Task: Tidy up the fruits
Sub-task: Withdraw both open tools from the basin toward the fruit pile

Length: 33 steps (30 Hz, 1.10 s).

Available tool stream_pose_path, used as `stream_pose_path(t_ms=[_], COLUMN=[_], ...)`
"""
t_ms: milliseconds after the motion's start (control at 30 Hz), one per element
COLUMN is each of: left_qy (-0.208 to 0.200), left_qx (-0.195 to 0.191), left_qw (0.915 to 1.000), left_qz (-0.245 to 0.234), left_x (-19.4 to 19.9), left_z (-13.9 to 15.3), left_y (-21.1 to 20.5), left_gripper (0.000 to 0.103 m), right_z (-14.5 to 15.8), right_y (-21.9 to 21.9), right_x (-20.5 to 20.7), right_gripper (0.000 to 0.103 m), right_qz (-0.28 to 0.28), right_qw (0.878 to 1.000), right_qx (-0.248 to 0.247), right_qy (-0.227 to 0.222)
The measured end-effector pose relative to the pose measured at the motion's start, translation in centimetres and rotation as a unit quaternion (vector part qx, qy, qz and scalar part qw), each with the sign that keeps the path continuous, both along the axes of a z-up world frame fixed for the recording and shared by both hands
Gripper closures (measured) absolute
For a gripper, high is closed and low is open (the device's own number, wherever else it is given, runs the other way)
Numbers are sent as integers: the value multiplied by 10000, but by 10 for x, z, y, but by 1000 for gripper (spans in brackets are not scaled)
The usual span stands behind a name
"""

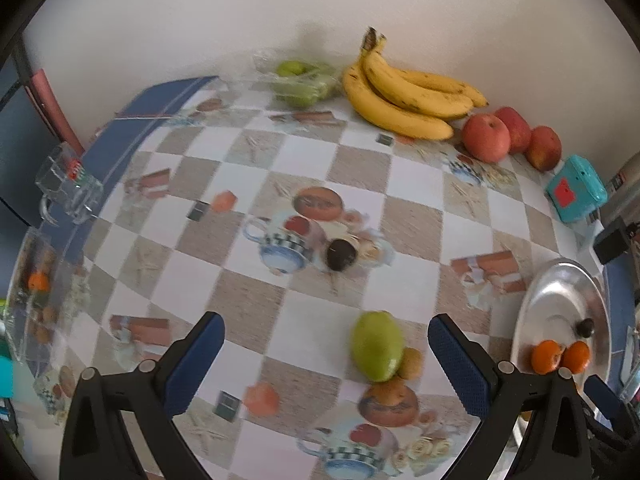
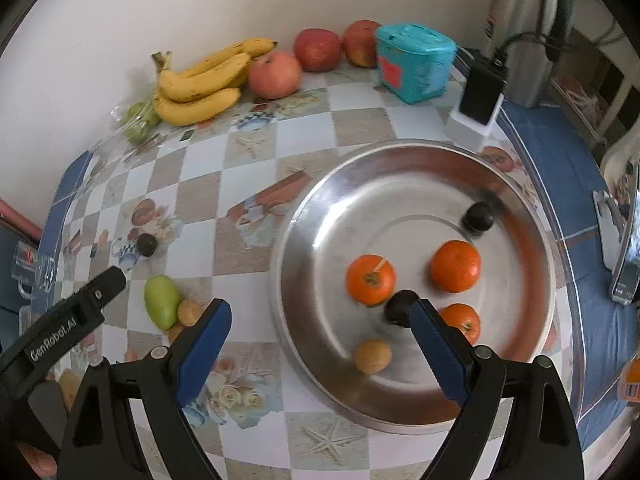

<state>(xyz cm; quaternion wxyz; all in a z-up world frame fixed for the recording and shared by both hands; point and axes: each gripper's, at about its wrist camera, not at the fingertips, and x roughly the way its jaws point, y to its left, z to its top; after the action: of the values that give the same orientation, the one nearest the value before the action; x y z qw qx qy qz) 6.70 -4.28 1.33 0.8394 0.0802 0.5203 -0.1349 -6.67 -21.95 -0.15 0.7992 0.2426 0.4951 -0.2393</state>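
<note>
My left gripper (image 1: 326,336) is open and empty above the table, just short of a green mango (image 1: 377,346) with a small brown fruit (image 1: 412,362) beside it. A dark plum (image 1: 340,255) lies farther out. My right gripper (image 2: 322,320) is open and empty over the near rim of a steel plate (image 2: 320,216). The plate holds three oranges (image 2: 371,279), two dark plums (image 2: 400,307) and a small brown fruit (image 2: 373,356). The mango (image 2: 161,301) and the left gripper's finger (image 2: 80,312) show at the left in the right wrist view.
Bananas (image 1: 404,92), three red apples (image 1: 486,138) and a bag of green fruit (image 1: 304,82) line the wall. A teal box (image 1: 576,188), a black charger (image 2: 482,96), a steel kettle (image 2: 524,32) and a glass mug (image 1: 68,184) stand at the table's edges.
</note>
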Motion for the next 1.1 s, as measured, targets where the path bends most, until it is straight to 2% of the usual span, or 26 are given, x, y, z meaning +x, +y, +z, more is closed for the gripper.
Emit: stream_pose_path(t_ms=[533,833,933,1100], left_qy=[3,212,228,476], left_qx=[-188,-303,-237,-156], left_qw=[9971,9971,9975,9968], left_qz=[741,667,630,624], left_x=[26,29,29,31], left_z=[6,0,-3,-18], left_y=[60,61,59,55], left_gripper=[0,0,0,0], right_z=[5,-3,-8,-17], right_y=[45,68,71,72], right_x=[30,47,50,52], right_gripper=[12,12,12,12], right_qz=[614,935,1005,1007], right_qw=[9980,9956,9948,9946], right_qx=[8,84,138,238], right_qy=[-143,-66,-27,39])
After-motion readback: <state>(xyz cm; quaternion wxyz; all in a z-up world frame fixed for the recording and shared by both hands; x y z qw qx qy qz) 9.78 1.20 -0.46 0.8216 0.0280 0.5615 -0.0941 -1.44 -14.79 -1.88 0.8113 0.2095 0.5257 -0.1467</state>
